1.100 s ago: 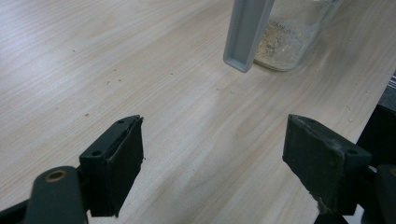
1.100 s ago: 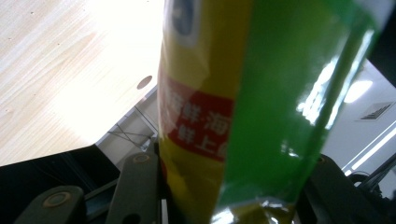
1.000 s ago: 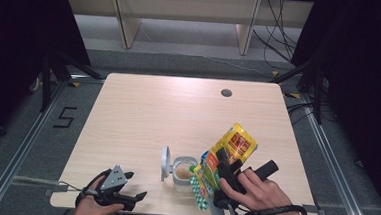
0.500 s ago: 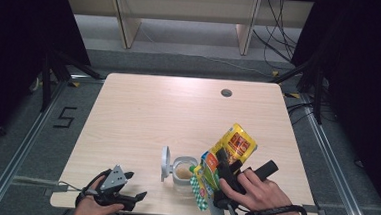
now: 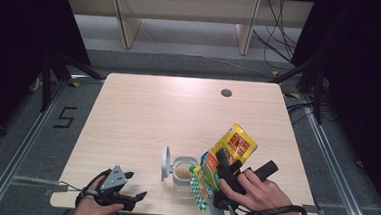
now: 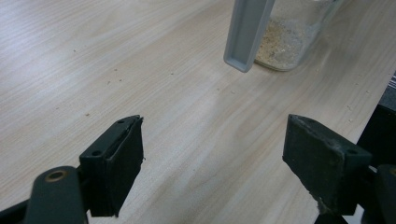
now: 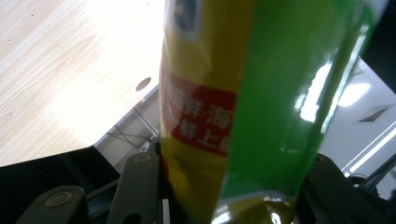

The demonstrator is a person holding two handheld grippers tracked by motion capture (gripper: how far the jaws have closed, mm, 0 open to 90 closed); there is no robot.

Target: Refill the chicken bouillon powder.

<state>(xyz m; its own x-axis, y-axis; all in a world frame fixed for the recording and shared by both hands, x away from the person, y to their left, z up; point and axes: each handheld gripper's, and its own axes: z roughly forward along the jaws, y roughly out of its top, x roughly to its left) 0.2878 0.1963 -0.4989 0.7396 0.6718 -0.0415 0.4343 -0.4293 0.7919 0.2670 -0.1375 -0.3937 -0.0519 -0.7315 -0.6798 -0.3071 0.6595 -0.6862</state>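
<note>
Over the jar (image 5: pixel 182 173): pouch (image 5: pixel 225 162) unmoved

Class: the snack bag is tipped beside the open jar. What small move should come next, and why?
Probably tilt the bag a little further over the jar: the right gripper grips it, the lid stands open, and only a little filling lies inside.

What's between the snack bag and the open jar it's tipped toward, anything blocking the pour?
Nothing visible blocks it. The right gripper holds the snack bag tilted beside the glass jar, whose lid stands open on the far side from the bag.
</note>
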